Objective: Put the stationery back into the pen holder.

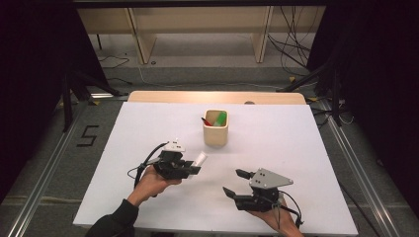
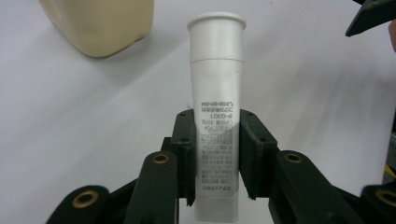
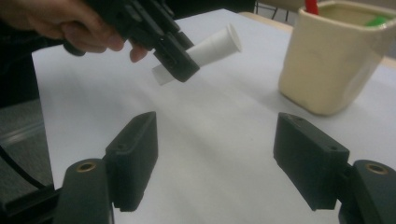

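Table (image 1: 148, 197): rectangular top under a plain white sheet; a strip of pale wood shows along the far edge at 12 o'clock; grey floor with metal rails on either side. Standing on the sheet: one cream square-sided cup (image 1: 216, 134), upright, slightly toward 12 o'clock from centre; red and green items stand inside it.

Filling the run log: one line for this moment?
left gripper: shut on white tube | right gripper: open, nothing between jaws | cream cup: upright on table
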`<control>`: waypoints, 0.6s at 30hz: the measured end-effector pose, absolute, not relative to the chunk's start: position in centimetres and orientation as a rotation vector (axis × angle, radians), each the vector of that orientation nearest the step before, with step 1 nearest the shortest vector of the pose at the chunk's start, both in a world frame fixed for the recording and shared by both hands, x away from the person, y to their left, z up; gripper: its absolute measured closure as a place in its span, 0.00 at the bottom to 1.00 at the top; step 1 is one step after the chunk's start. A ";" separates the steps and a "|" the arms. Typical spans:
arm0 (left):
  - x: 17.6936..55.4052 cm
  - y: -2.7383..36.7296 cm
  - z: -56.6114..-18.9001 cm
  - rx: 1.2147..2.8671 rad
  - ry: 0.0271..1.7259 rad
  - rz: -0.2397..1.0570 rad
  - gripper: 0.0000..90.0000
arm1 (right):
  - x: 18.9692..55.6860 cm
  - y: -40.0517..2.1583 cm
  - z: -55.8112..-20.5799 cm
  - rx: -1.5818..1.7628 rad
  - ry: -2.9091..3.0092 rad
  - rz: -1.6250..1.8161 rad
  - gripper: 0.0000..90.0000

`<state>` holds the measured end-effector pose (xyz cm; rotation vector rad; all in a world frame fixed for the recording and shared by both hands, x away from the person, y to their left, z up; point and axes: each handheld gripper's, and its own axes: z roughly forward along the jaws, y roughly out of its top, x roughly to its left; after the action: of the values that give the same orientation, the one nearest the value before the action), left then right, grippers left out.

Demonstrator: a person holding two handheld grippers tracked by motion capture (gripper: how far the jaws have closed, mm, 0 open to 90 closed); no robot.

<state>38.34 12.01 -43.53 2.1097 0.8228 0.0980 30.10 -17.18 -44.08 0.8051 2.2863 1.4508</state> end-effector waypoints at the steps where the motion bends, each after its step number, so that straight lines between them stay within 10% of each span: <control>1: 38.4 12.0 -43.5 2.107 0.827 0.101 0.78 | 30.3 -17.5 -44.1 0.849 2.285 1.483 0.34; 18: 39.1 11.8 -42.8 2.006 0.857 0.175 0.78 | 30.2 -19.5 -44.2 0.983 2.221 1.552 0.30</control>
<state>39.12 11.76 -42.80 2.0063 0.8566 0.1750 30.22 -19.49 -44.24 0.9828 2.2212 1.5515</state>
